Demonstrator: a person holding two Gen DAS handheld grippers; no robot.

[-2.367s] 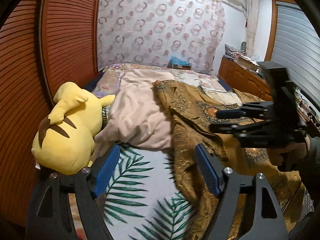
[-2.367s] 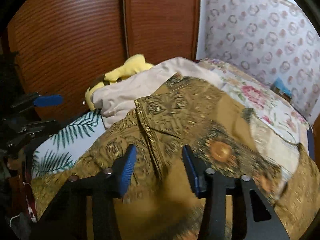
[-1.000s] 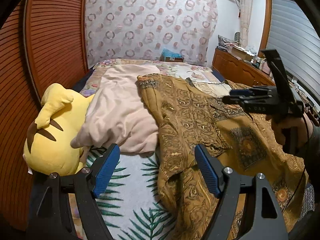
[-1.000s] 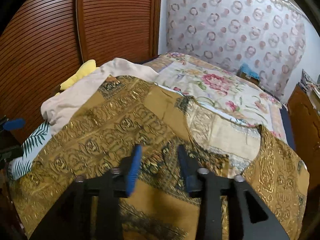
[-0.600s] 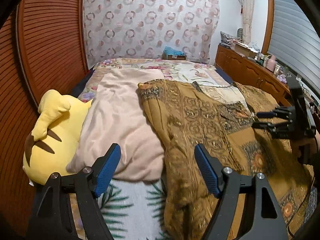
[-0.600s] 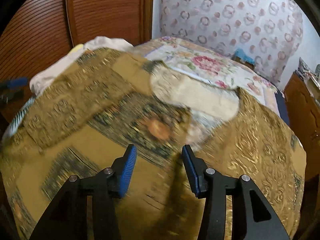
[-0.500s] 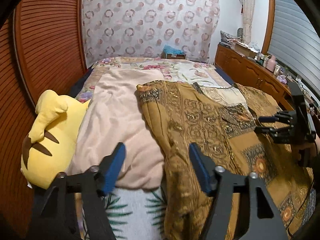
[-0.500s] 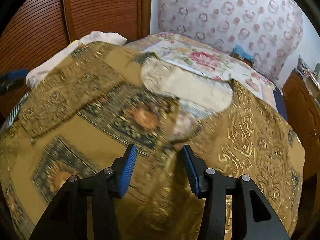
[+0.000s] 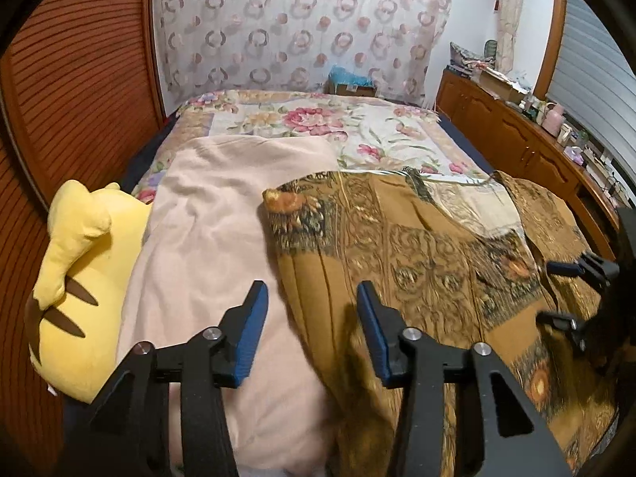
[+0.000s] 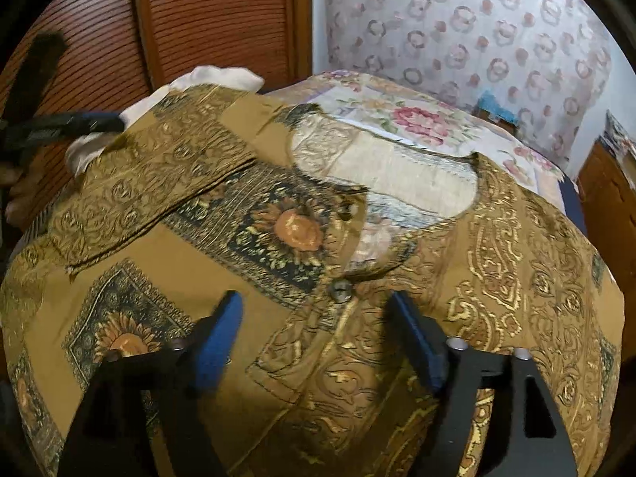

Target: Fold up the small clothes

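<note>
The brown patterned shirt [image 10: 302, 238] lies spread at frame centre. The right gripper [image 10: 318, 342] is opening, empty; the left gripper [image 9: 308, 330] is closing, nothing between its jaws. Folding comes next: grasp a sleeve edge.

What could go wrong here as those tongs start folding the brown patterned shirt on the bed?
The left tongs are closing right at the edge where the brown shirt overlaps the pink cloth, so they might pinch both. The right tongs are opening over the button placket; a pad could snag there. The sleeve already lies folded across and may slip out.
</note>
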